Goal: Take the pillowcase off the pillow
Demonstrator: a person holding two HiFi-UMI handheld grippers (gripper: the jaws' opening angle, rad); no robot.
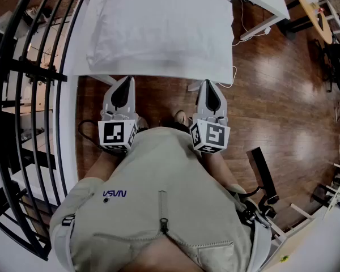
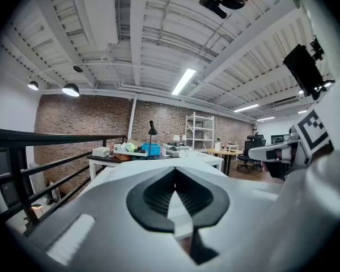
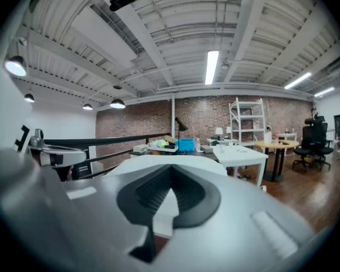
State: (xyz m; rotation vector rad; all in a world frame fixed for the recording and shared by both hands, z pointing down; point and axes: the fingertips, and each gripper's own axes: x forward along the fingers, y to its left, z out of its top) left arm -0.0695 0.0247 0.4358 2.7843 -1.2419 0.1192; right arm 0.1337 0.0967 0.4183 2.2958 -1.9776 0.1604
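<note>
Lying on the bench [image 1: 79,44], the pillow [image 1: 130,44] is judged soft and light; its limp pillowcase [image 1: 158,27] should be pinched at a corner. Short of the bench, the left gripper [image 1: 126,80] and right gripper [image 1: 208,84] are held clenched, empty.

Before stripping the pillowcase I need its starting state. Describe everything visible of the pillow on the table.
The pillow is white, rectangular and soft-looking, inside a white fabric pillowcase with slight wrinkles. It lies flat on the white table, long side along the table's near edge, covering most of the top. Its left end looks plumper and rounded; the near edge flattens thin. Only the table touches it: the left claw and right claw, both shut and empty, are short of its near edge.
</note>
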